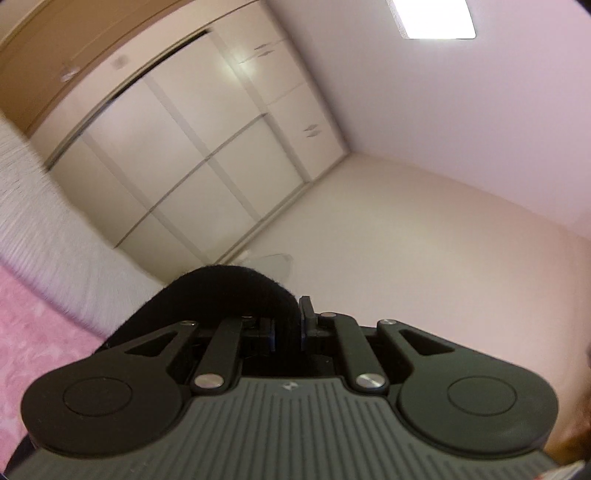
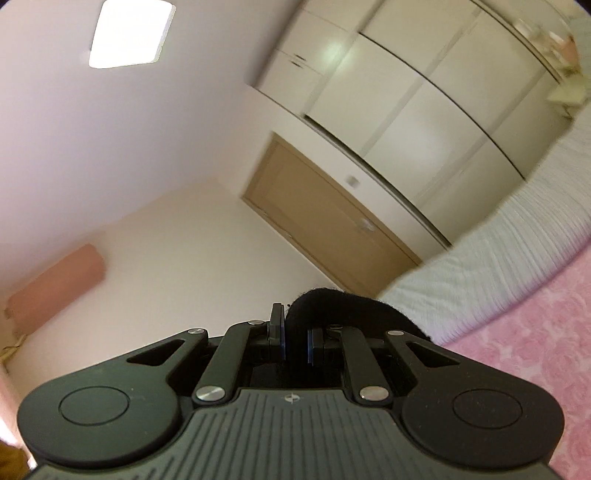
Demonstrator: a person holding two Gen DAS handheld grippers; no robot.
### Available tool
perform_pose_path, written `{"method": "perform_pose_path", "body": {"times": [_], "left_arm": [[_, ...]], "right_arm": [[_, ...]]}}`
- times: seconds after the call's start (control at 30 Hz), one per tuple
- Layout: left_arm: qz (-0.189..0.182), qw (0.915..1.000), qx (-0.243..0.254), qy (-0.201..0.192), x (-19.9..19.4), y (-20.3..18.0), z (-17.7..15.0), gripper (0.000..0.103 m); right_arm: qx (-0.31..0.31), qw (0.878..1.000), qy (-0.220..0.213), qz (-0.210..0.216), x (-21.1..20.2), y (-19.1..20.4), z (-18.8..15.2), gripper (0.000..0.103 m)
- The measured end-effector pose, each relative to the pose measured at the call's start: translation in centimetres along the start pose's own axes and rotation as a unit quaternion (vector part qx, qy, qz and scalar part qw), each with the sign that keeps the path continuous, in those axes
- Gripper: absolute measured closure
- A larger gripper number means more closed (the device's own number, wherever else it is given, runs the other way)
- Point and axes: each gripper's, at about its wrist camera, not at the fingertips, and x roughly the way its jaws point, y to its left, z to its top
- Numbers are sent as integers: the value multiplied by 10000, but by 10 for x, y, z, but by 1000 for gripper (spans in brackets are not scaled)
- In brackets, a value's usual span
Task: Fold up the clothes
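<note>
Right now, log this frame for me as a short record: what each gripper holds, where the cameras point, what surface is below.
left gripper: jaws shut on the black garment
right gripper: jaws shut on the black garment
camera aim: both tilted up toward the ceiling light and white wardrobe
surface below: pink bedspread with a white ribbed cover beyond it
other: wooden door beside the wardrobe
fold state: cannot tell, most of the garment is hidden
</note>
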Motion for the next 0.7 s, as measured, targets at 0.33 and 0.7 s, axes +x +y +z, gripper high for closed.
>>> {"method": "perform_pose_path", "body": {"times": [0.33,0.7], "left_arm": [[901,9957,93,-173,89,67,46,95],[1053,9928,547,138,77,65,39,95]], "right_arm": [[377,9965,549,-497,135,-81,59,91],[-105,9984,373,-413,147,-55,42,90]]}}
